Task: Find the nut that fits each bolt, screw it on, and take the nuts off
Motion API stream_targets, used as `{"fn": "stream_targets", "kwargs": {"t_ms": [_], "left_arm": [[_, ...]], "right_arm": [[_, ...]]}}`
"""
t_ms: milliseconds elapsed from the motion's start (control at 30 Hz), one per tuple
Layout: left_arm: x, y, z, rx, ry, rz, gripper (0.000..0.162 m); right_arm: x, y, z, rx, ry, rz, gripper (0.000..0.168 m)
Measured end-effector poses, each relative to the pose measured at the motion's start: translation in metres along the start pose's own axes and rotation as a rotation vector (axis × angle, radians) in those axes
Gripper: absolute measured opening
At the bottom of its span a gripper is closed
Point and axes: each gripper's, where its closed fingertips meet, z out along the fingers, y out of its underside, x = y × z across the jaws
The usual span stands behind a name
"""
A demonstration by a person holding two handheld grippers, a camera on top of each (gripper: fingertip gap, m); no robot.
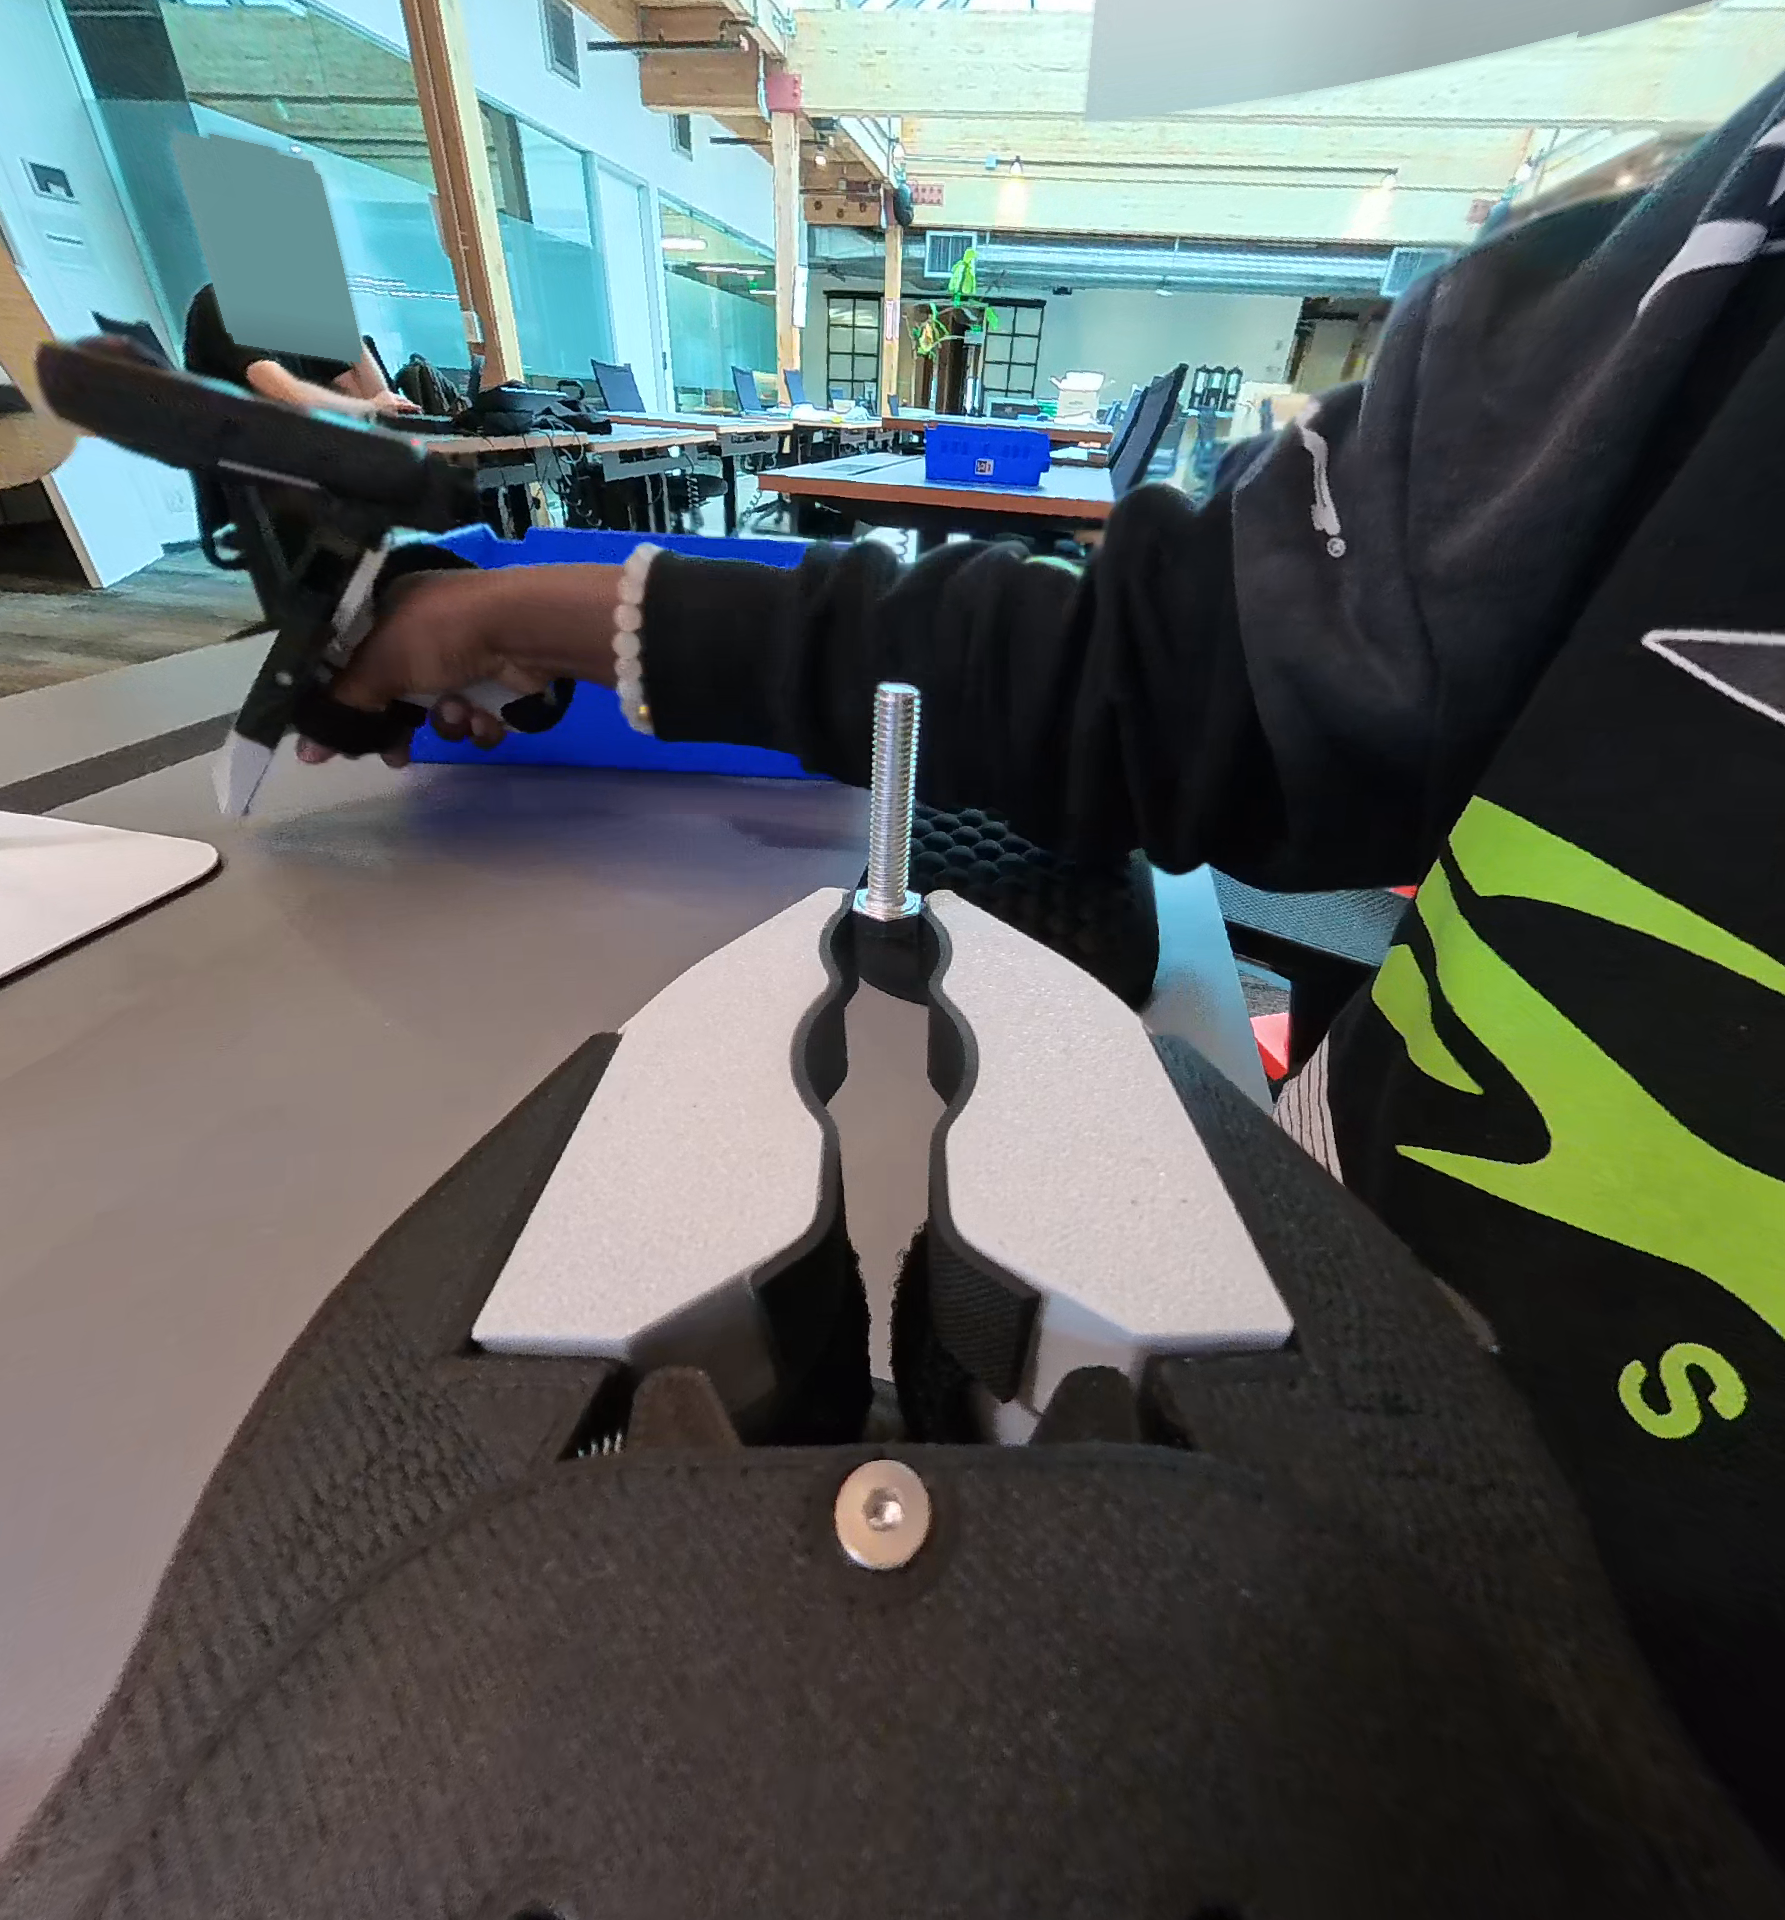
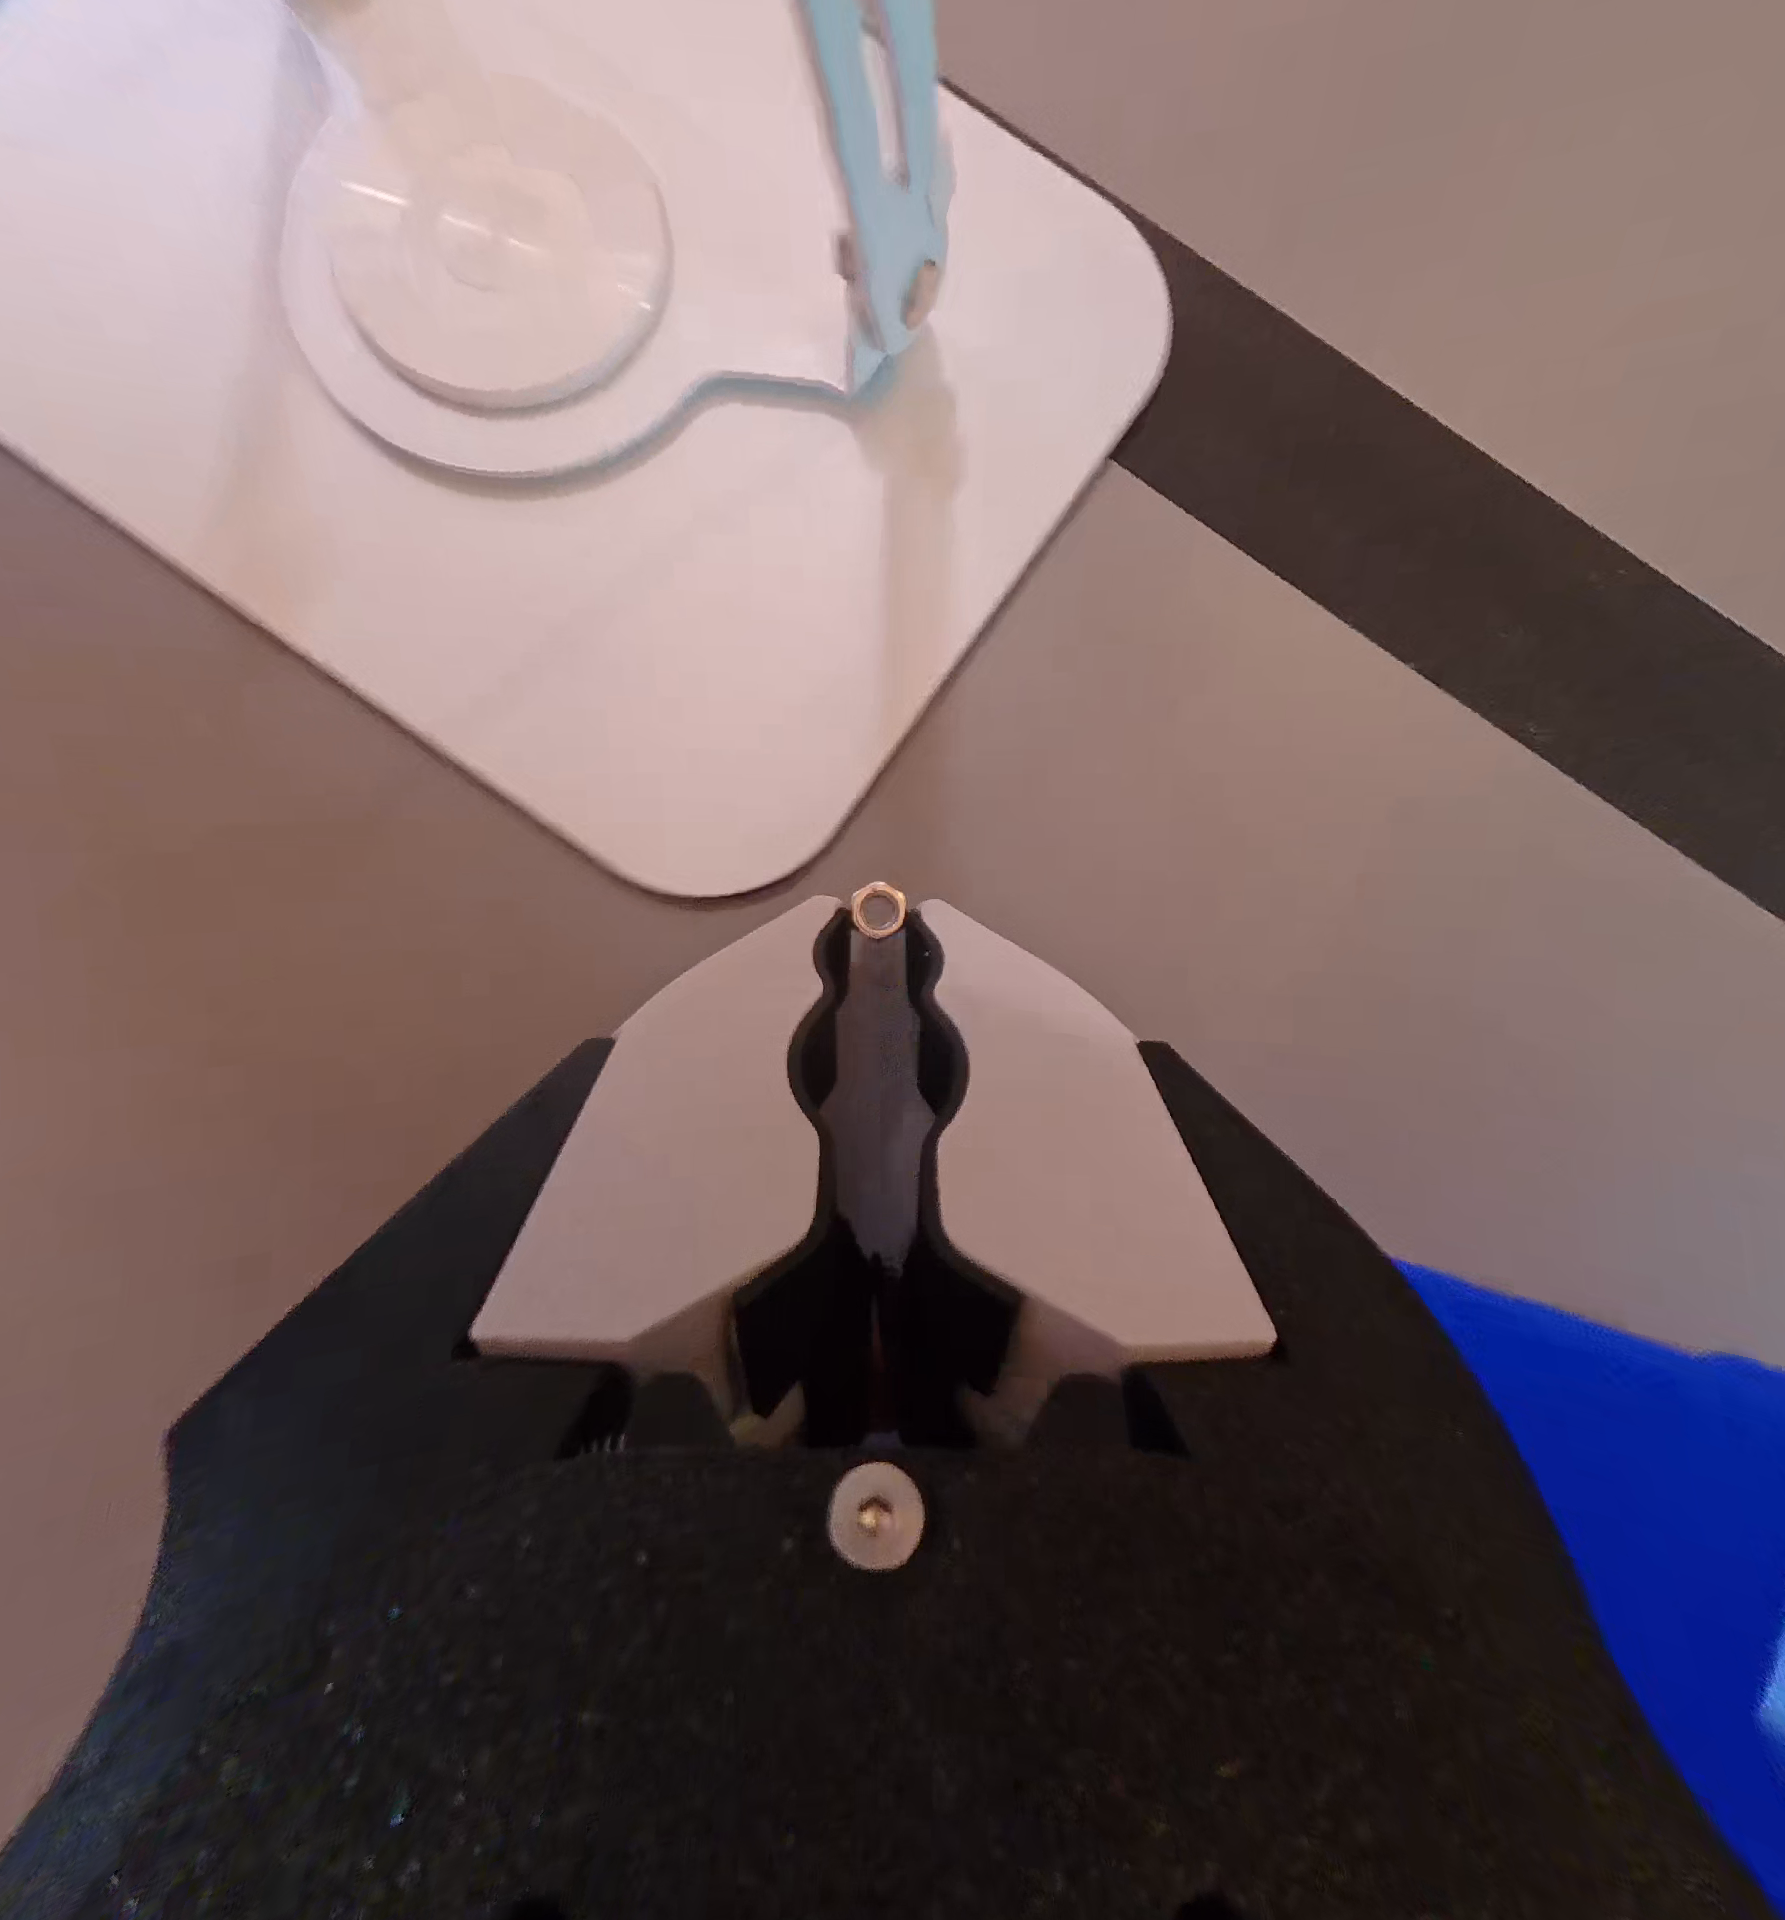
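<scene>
The left gripper (image 1: 886, 914) is clamped on an upright threaded bolt (image 1: 893, 795) by its head. The right gripper (image 2: 877, 914), far left over the grey table (image 2: 244, 1039), pinches a small hex nut (image 2: 877, 911) at its fingertips.

Black sleeve (image 1: 971, 665), bead bracelet (image 1: 630, 639), grey-fingered black hand-held gripper (image 1: 883, 914).

Bolt (image 1: 893, 795) head hidden between the closed left gripper (image 1: 890, 914) tips. White stand base (image 2: 576, 582) cut off by the top and left edges in the right wrist view; blue bin (image 2: 1657, 1538) cropped at the right edge, motion-blurred. Nut (image 2: 877, 911) too small to show threads.
</scene>
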Motion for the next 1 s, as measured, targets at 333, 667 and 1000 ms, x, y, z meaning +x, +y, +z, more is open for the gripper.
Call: {"fn": "stream_targets", "kwargs": {"t_ms": [333, 667, 1000], "left_arm": [[0.001, 0.001, 0.001, -0.008, 0.003, 0.013, 0.01], [0.005, 0.004, 0.003, -0.032, 0.014, 0.037, 0.01], [0.011, 0.009, 0.005, -0.07, 0.048, 0.055, 0.01]], "right_arm": [[-0.182, -0.003, -0.137, 0.294, -0.471, -0.354, 0.01], [-0.315, 0.043, -0.227, 0.259, -0.769, -0.841, 0.01], [-0.348, 0.058, -0.229, 0.135, -0.826, -1.131, 0.01]]}}
